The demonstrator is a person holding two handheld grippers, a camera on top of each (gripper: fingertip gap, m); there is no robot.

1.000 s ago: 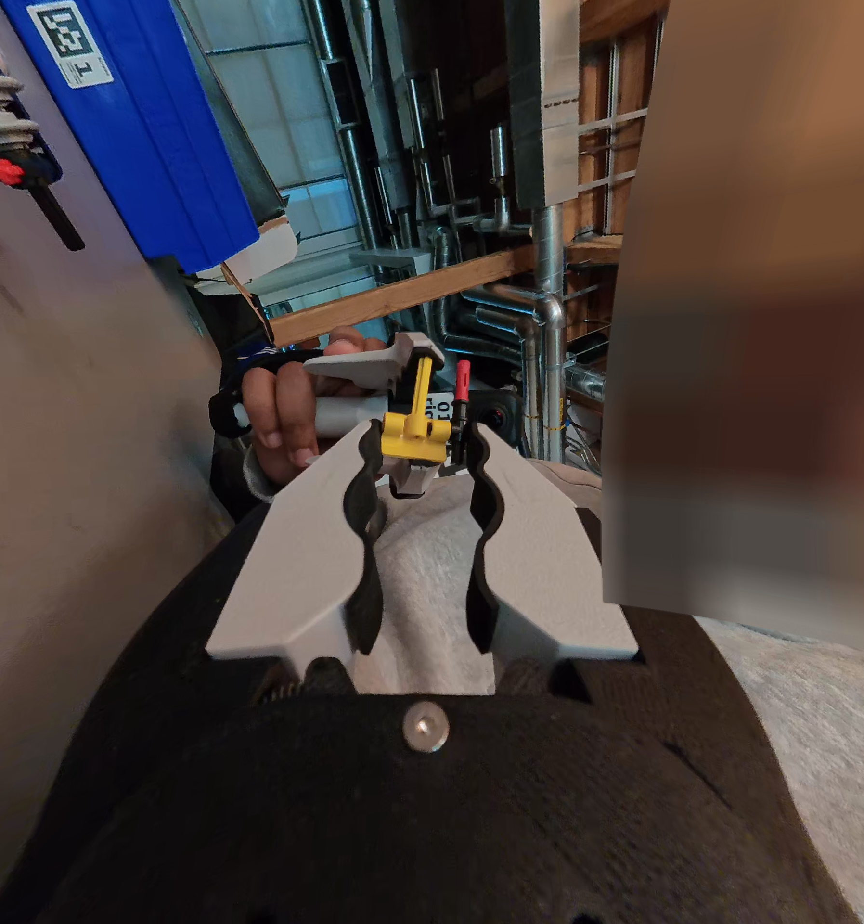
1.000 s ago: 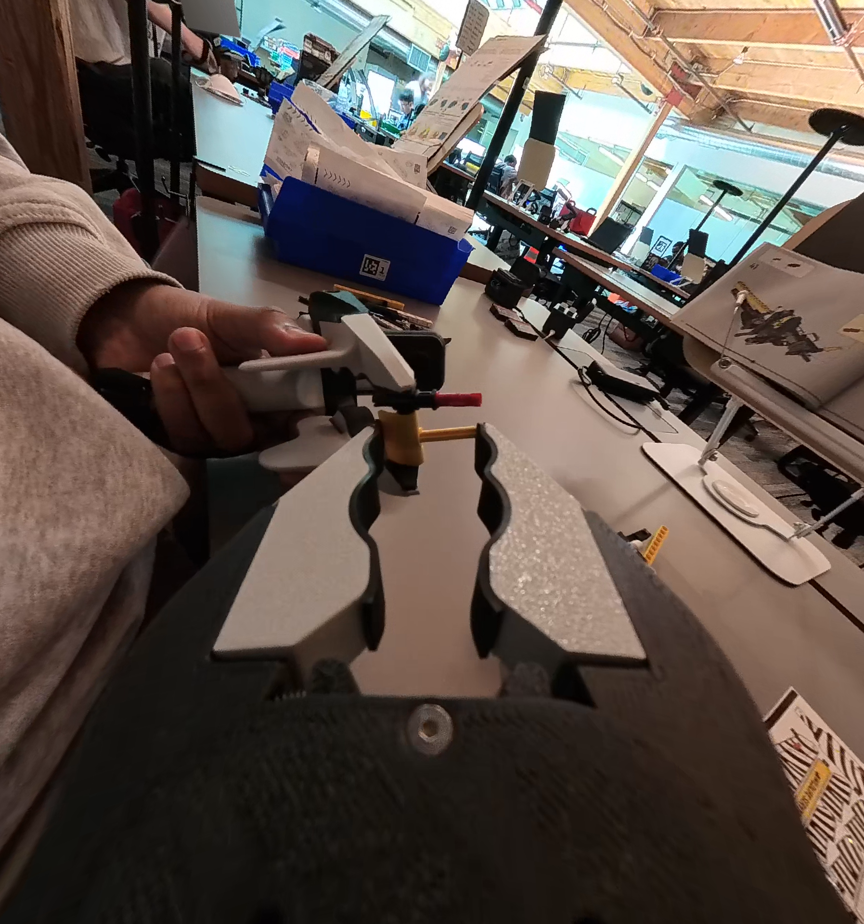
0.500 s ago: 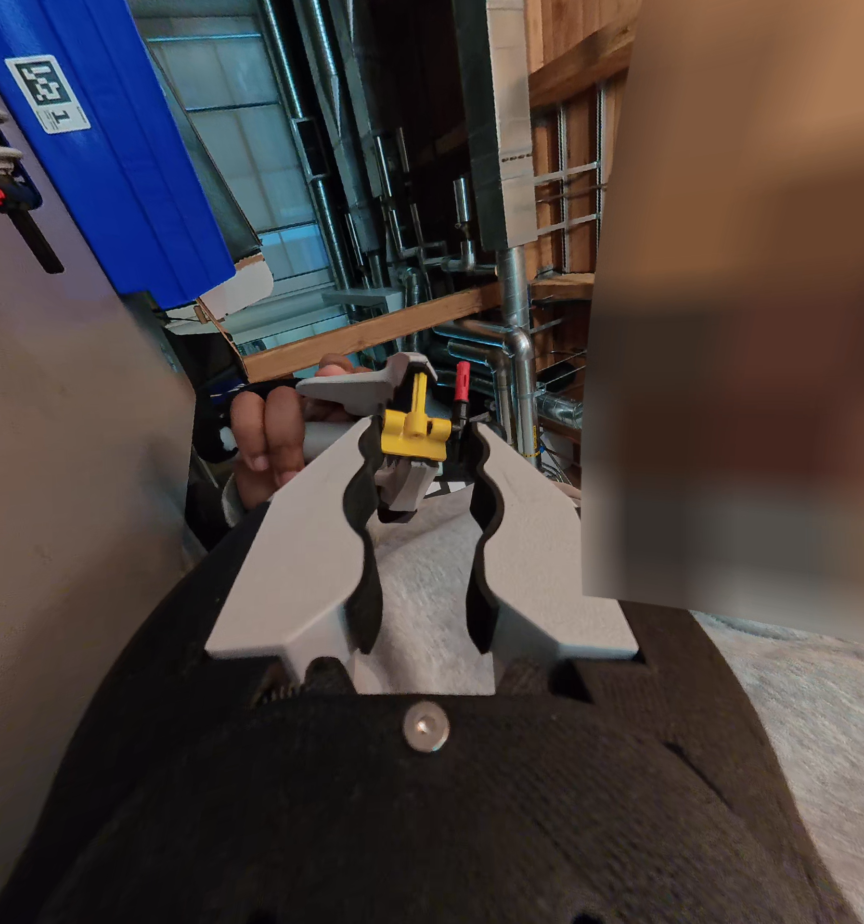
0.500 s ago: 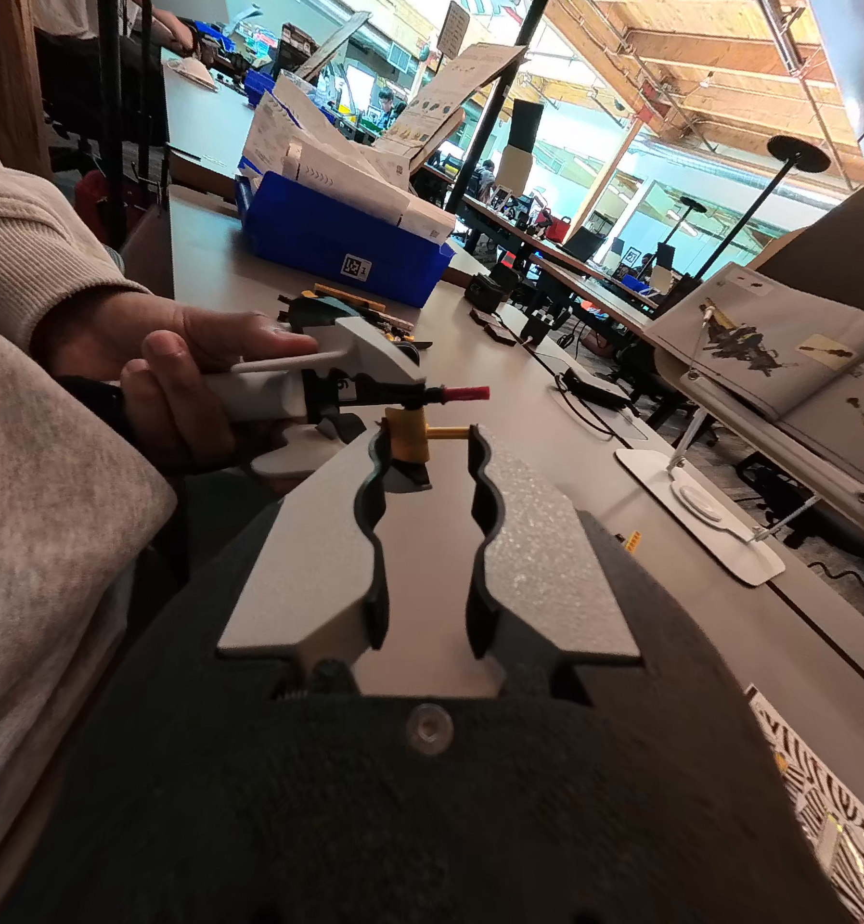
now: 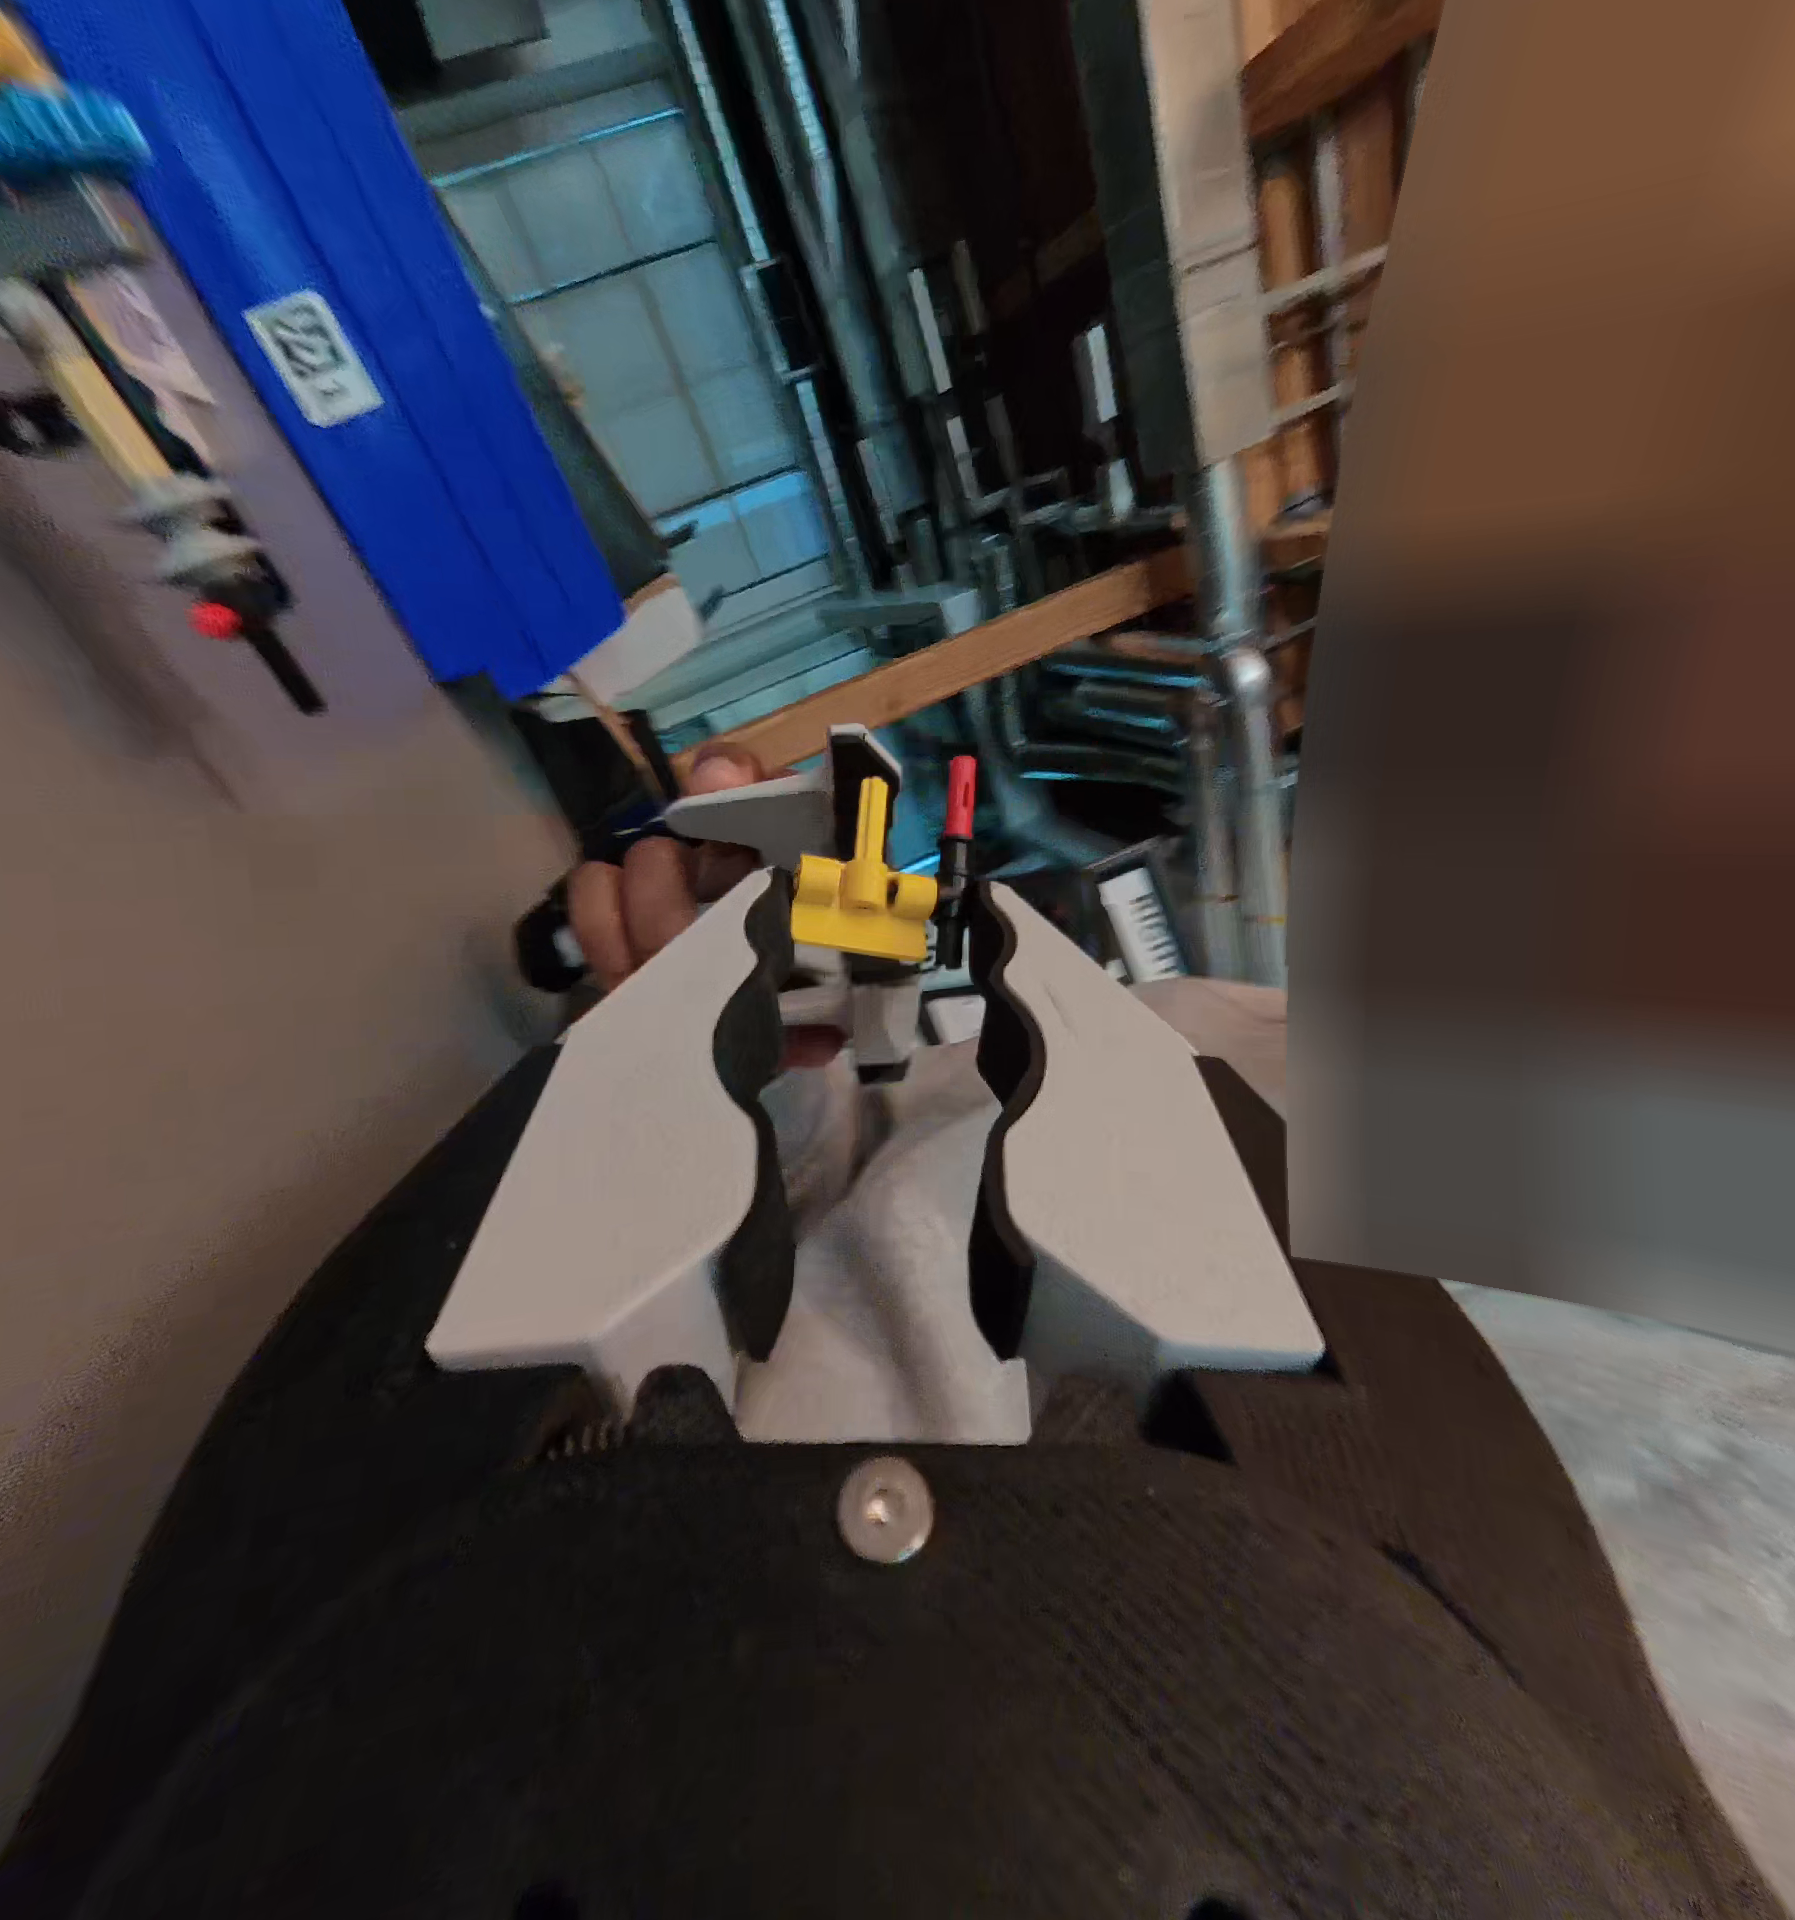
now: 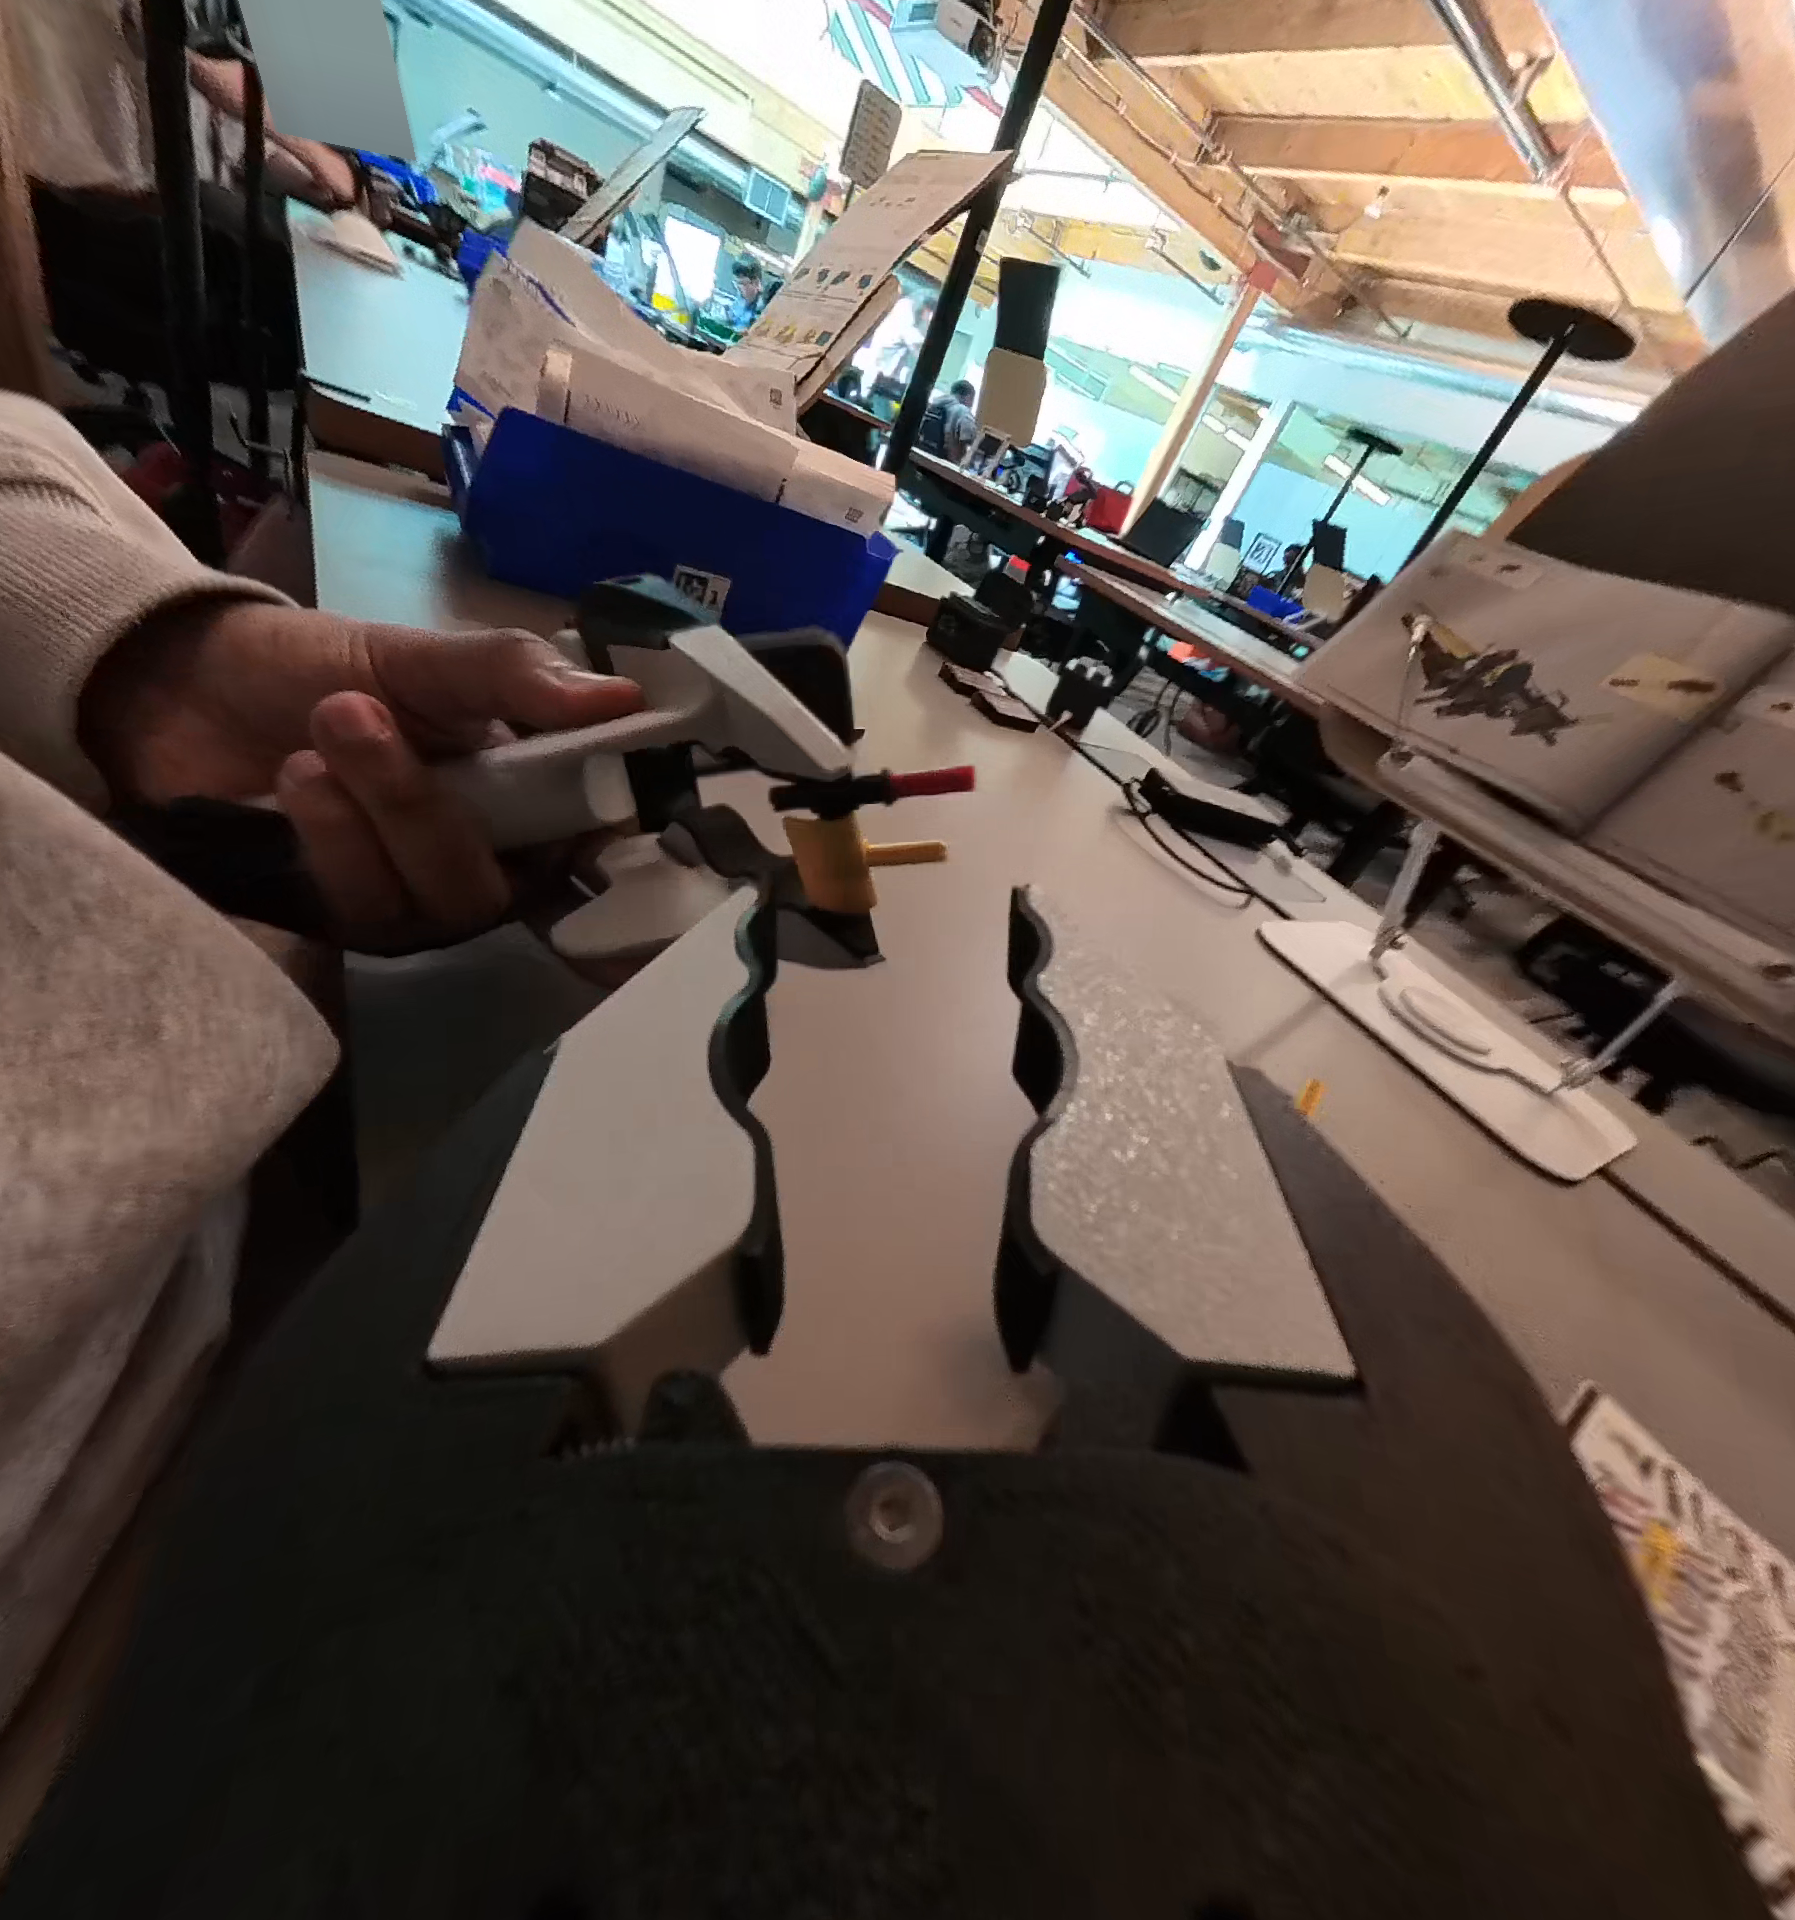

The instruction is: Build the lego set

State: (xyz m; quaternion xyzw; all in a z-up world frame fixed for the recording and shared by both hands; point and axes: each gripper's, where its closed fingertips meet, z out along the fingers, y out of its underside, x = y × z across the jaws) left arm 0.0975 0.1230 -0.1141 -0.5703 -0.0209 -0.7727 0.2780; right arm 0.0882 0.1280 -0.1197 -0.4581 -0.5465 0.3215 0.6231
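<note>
My left gripper [image 5: 872,906] is shut on a small yellow lego piece [image 5: 860,912] with a yellow peg sticking out. A black pin with a red tip [image 5: 958,805] sits against its right finger. In the right wrist view a hand holds that left gripper [image 6: 727,821] above the table, with the yellow piece [image 6: 828,850] and the red-tipped pin [image 6: 919,781] at its tips. My right gripper [image 6: 891,914] is open and empty. The yellow piece lies just beyond its left fingertip. The right gripper also shows behind the piece in the left wrist view [image 5: 820,925].
A blue bin [image 6: 664,530] of cardboard boxes stands at the back of the grey table [image 6: 976,717]. An open instruction booklet [image 6: 1558,707] rests on a stand with a white base [image 6: 1444,1039] at right. Black blocks and a cable [image 6: 1194,805] lie mid-table. A patterned sheet [image 6: 1724,1621] lies at the near right.
My right gripper's jaws have spread wider and now stand off the yellow piece, which they flanked before. The left gripper still holds the piece and has swung a little.
</note>
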